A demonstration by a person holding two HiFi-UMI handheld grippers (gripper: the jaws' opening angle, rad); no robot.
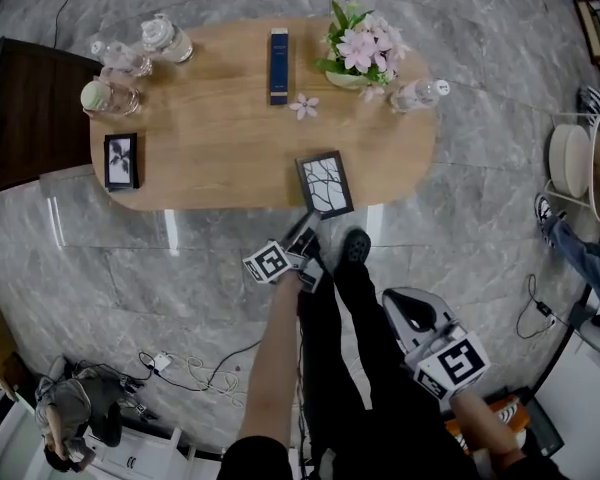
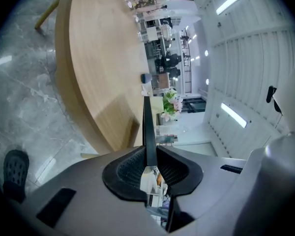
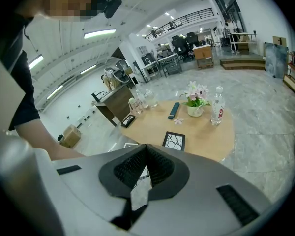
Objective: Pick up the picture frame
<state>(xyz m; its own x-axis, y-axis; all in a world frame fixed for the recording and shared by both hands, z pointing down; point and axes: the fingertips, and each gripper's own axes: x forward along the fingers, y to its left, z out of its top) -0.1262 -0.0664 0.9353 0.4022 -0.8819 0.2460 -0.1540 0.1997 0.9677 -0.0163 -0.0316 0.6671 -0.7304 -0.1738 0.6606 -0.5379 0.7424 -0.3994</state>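
Grip on picture frame (image 1: 325,183) at the near rim of the oval wooden table (image 1: 220,128).
Your left gripper (image 1: 308,230) is clamped on the frame's near edge. In the left gripper view the frame stands edge-on between the pads, its long axis running straight out from the jaws over the table top. Cannot tell whether its far end rests on the wood. Your right gripper (image 1: 400,308) hangs well back from the table, jaws together on nothing. Judgement: lift straight up with the left and keep the wrist level, since only one edge is held.
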